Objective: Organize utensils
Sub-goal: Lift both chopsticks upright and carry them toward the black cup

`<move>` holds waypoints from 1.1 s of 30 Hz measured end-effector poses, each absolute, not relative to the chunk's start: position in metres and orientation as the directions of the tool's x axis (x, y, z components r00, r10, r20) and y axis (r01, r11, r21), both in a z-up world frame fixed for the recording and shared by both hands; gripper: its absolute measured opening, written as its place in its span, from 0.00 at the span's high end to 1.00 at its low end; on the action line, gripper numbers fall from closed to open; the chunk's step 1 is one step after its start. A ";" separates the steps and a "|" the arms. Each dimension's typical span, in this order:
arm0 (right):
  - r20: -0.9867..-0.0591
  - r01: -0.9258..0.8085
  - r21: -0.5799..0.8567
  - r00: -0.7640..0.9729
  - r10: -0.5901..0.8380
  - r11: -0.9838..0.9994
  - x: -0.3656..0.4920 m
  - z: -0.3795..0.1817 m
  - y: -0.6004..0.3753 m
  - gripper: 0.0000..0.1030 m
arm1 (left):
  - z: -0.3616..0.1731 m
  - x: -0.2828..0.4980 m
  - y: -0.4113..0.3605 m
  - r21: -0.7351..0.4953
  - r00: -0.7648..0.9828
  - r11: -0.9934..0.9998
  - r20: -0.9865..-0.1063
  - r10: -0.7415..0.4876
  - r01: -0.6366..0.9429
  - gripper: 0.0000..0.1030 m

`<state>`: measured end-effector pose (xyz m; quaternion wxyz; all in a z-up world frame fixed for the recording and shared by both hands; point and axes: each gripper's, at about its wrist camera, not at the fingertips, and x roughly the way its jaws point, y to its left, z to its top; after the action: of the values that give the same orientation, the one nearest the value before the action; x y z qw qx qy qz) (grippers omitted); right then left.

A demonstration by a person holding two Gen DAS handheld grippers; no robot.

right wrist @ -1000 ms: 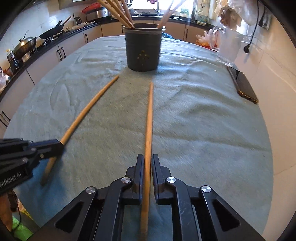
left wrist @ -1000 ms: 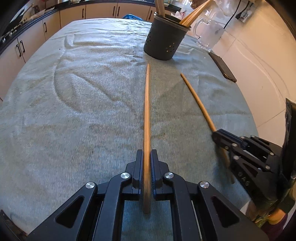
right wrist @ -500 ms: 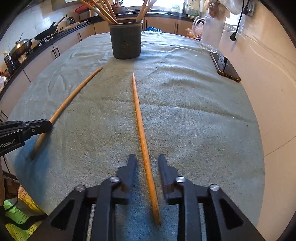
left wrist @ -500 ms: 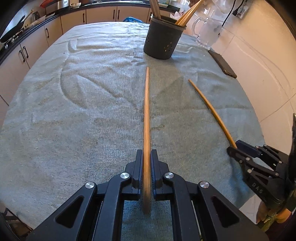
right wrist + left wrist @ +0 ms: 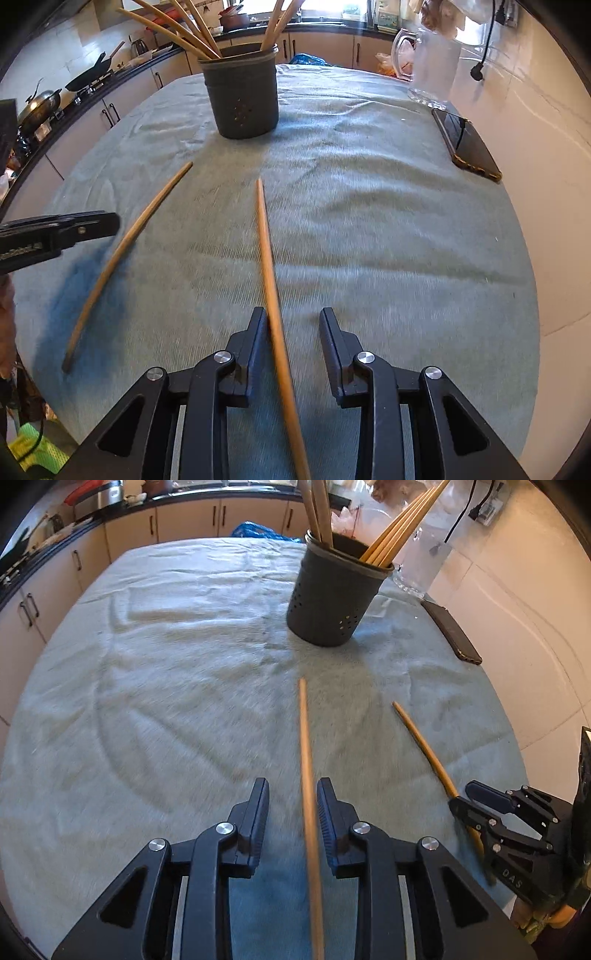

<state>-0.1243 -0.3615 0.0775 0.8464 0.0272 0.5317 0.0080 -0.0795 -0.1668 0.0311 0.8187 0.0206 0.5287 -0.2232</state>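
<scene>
Two long wooden chopsticks lie on the grey-green cloth (image 5: 166, 664). One chopstick (image 5: 304, 746) runs between the fingers of my left gripper (image 5: 293, 801). Its jaws are opening, and the stick lies loose close to the right pad. The other chopstick (image 5: 266, 243) lies between the fingers of my right gripper (image 5: 293, 325), which is open, with the stick beside the left finger. A dark perforated utensil holder (image 5: 328, 598) (image 5: 243, 99) with several chopsticks stands ahead. Each view shows the other gripper (image 5: 476, 801) (image 5: 74, 229) and its chopstick (image 5: 421, 742) (image 5: 125, 247).
A dark phone (image 5: 469, 146) (image 5: 452, 633) lies near the cloth's right edge. Behind it stands a clear glass jug (image 5: 432, 70). Kitchen cabinets and a stove with pans run along the left and the back. The cloth's near edge is just below the grippers.
Both grippers were shut on their chopsticks. The right one opened first, then the left. The sticks now lie loose on the cloth. Both grippers have moved forward toward the holder.
</scene>
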 end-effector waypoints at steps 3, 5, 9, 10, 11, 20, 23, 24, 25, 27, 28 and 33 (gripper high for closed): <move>-0.906 0.010 0.046 0.422 0.037 0.999 -0.108 0.076 -0.361 0.70 | 0.025 -0.065 -0.180 -0.203 0.315 0.891 -0.884 -0.345 0.406 0.75; -0.911 0.005 0.039 0.412 0.034 0.999 -0.095 0.076 -0.360 0.71 | 0.021 -0.059 -0.186 -0.195 0.306 0.889 -0.890 -0.338 0.415 0.76; -0.918 -0.007 0.026 0.395 0.027 1.000 -0.069 0.075 -0.357 0.71 | 0.021 -0.047 -0.194 -0.178 0.311 0.889 -0.893 -0.326 0.422 0.76; -0.920 -0.010 0.022 0.391 0.024 1.000 -0.062 0.075 -0.356 0.71 | 0.021 -0.045 -0.194 -0.180 0.309 0.889 -0.893 -0.327 0.420 0.76; -0.921 -0.013 0.018 0.388 0.022 1.000 -0.057 0.075 -0.355 0.71 | 0.021 -0.043 -0.195 -0.183 0.308 0.889 -0.893 -0.329 0.419 0.76; -0.906 0.026 0.019 0.423 0.006 0.999 -0.040 0.074 -0.350 0.93 | 0.020 -0.041 -0.198 -0.155 0.341 0.886 -0.883 -0.323 0.438 0.95; -0.892 0.051 0.050 0.452 0.022 0.997 -0.043 0.078 -0.354 0.94 | 0.023 -0.043 -0.193 -0.182 0.340 0.890 -0.877 -0.339 0.418 0.95; -0.882 0.057 0.062 0.471 0.028 0.996 -0.046 0.083 -0.355 0.94 | 0.029 -0.047 -0.189 -0.182 0.358 0.892 -0.868 -0.344 0.415 0.95; -0.872 0.057 0.075 0.489 0.038 0.996 -0.048 0.088 -0.357 0.94 | 0.034 -0.049 -0.187 -0.178 0.372 0.891 -0.861 -0.346 0.417 0.95; -0.848 0.054 0.084 0.528 0.043 0.995 -0.054 0.101 -0.358 0.94 | 0.050 -0.057 -0.184 -0.173 0.407 0.889 -0.841 -0.357 0.424 0.95; -0.833 0.056 0.082 0.552 0.038 0.995 -0.058 0.110 -0.359 0.94 | 0.056 -0.060 -0.183 -0.176 0.418 0.887 -0.831 -0.366 0.426 0.95; -0.760 0.056 0.109 0.648 0.047 0.992 -0.077 0.151 -0.359 0.93 | 0.097 -0.084 -0.175 -0.195 0.486 0.872 -0.766 -0.421 0.449 0.95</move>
<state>-0.0771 -0.3590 0.1512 0.9057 0.0612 0.4194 -0.0026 -0.0836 -0.1747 0.0974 0.8618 0.0159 0.4397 -0.2524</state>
